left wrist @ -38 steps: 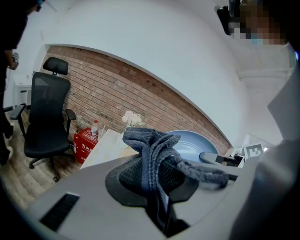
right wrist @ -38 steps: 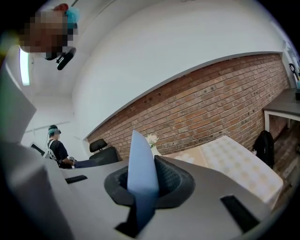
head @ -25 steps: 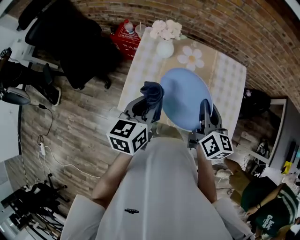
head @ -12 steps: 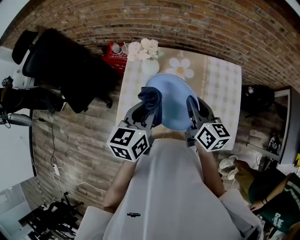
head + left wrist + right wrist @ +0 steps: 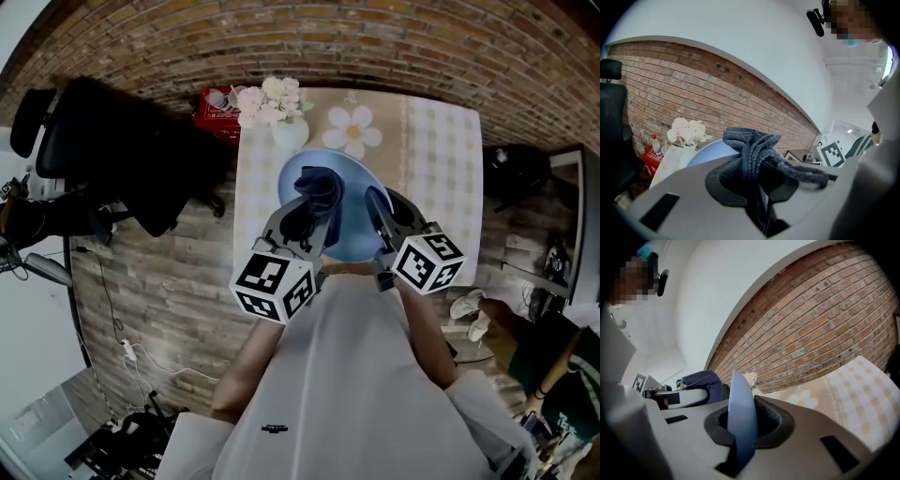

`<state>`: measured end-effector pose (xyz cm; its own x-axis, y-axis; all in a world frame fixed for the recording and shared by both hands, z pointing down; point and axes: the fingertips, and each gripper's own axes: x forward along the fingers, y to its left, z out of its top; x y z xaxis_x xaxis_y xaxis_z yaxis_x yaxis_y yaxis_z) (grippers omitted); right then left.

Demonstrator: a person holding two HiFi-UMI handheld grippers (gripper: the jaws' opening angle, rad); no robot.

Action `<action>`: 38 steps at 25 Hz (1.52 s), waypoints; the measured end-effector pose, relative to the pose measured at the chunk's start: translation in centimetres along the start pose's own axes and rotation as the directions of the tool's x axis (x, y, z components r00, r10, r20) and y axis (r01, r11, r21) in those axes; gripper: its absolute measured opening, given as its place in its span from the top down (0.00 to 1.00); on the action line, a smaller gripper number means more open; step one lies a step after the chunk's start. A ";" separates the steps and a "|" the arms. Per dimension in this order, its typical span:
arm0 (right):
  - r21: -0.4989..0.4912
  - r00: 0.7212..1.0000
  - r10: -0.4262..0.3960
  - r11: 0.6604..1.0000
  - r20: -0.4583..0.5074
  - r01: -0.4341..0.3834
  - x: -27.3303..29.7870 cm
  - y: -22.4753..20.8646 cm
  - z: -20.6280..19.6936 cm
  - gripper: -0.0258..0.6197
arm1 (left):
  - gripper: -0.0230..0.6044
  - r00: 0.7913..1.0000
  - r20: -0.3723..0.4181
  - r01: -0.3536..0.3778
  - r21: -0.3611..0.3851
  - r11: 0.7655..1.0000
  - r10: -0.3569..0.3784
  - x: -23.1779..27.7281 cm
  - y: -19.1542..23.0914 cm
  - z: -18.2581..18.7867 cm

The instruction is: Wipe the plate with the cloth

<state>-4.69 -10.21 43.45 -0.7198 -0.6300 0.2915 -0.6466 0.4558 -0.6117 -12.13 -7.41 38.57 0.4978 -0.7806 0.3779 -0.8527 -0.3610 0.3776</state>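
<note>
Plate: the pale blue plate (image 5: 354, 208) is held up over the near end of the table, tilted; the right gripper view sees it edge-on, a thin blue blade; its near rim is lost behind the grippers and the person's pale shirt (image 5: 347, 375)
Cloth: the dark blue knitted cloth (image 5: 319, 195) is bunched and overlaps the plate's left part in the head view; whether it presses on the plate cannot be told
Left gripper: the left gripper (image 5: 305, 217) has its jaws clamped on the cloth, whose folds spill over the top and hide the jaw tips
Right gripper: the right gripper (image 5: 382, 217) has its jaws closed on the plate's right rim
Table: the checked table (image 5: 441, 169) carries a white vase of pale flowers (image 5: 281, 117) and a flower-shaped mat (image 5: 354, 129) beyond the plate
Surroundings: brick wall (image 5: 375, 47) behind; a black office chair (image 5: 122, 150) to the left; a red crate (image 5: 214, 111) beside the vase, partly hidden
</note>
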 end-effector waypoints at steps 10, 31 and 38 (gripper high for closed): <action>0.054 0.997 0.058 0.997 -0.054 -0.055 -1.5 1.0 -1.7 0.87 | 0.87 0.994 -0.048 0.097 0.059 0.993 -0.095 2.2 -3.7 -0.6; 0.074 0.997 0.062 0.996 -0.046 -0.059 -1.8 1.3 -1.9 0.87 | 0.87 0.986 -0.161 0.051 0.124 0.991 -0.031 4.0 -2.0 -1.6; 0.078 0.998 0.059 0.995 -0.034 -0.057 -2.1 0.8 -1.3 0.87 | 0.87 0.989 -0.149 -0.002 0.121 0.993 0.020 4.4 -0.4 -1.0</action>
<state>-4.05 -7.72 43.32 -0.7651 -0.5800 0.2795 -0.5831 0.4401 -0.6829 -9.45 -10.18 40.96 0.4989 -0.7030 0.5070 -0.8664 -0.4188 0.2718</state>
